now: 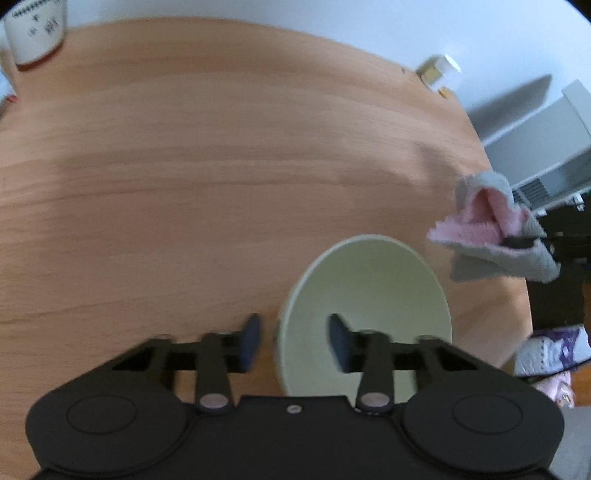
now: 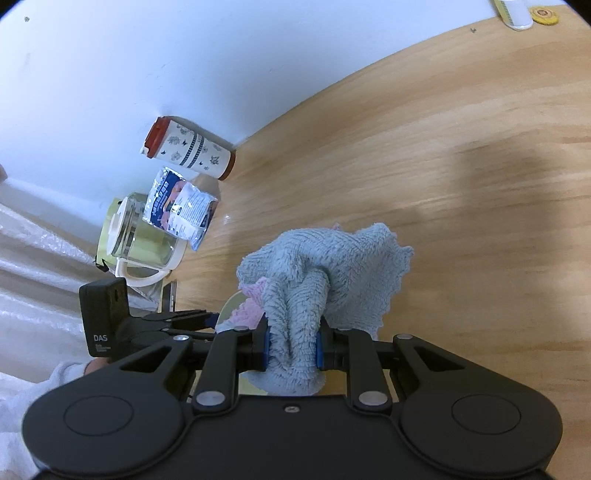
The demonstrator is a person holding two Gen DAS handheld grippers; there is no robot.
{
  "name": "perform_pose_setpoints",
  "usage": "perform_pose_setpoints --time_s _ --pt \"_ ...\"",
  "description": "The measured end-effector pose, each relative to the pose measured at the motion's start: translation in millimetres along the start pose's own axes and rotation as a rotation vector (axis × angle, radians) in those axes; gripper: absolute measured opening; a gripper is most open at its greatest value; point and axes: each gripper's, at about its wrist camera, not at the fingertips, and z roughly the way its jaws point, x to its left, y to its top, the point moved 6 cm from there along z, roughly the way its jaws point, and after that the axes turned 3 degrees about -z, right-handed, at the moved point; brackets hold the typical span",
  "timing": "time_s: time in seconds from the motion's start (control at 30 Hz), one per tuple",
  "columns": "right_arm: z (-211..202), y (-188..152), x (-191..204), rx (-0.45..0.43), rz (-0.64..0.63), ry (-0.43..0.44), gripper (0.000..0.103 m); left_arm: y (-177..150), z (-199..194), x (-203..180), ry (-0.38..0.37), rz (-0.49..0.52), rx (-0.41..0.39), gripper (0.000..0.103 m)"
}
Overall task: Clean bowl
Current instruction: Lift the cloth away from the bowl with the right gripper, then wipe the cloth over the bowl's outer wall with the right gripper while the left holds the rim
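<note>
A pale green bowl sits on the wooden table. My left gripper is open, with the bowl's near-left rim between its fingers, one finger outside and one inside. My right gripper is shut on a grey-blue and pink fluffy cloth. In the left wrist view the cloth hangs in the air to the right of the bowl. A sliver of the bowl's rim shows behind the cloth in the right wrist view, beside the left gripper's body.
A white mug with a red base stands at the table's far left, also seen in the right wrist view. A foil snack packet and a glass kettle stand near it. Small items lie at the far right edge.
</note>
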Motion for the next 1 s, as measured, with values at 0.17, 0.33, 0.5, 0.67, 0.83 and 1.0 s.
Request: perform_pose_setpoints --time_s 0.17,0.33,0.5,0.67,0.83,1.0 --pt "4.6 1.2 2.1 0.009 0.006 0.009 0.025 -2.8 6.7 7.6 -0.037 -0.037 0.023 0.013" --pt "11.0 4.8 5.5 0.017 0.009 0.017 0.025 -3.5 12.6 7.5 -0.054 -0.034 0.04 0.015" --pt "19.4 13.6 2.2 0.013 0.062 0.029 0.025 1.0 20.5 6.7 -0.081 -0.056 0.063 0.016" --pt "32.9 18.5 -4.6 0.026 0.14 0.06 0.025 0.7 20.5 -2.2 -0.056 0.005 0.005 0.013" --pt "59.7 21.8 -14.2 0.079 0.192 0.06 0.025 -3.3 8.5 -13.4 -0.023 0.038 -0.111 0.009" --pt "85.4 32.9 -4.6 0.152 0.165 0.086 0.025 -9.9 1.9 -25.2 0.013 0.042 -0.189 0.01"
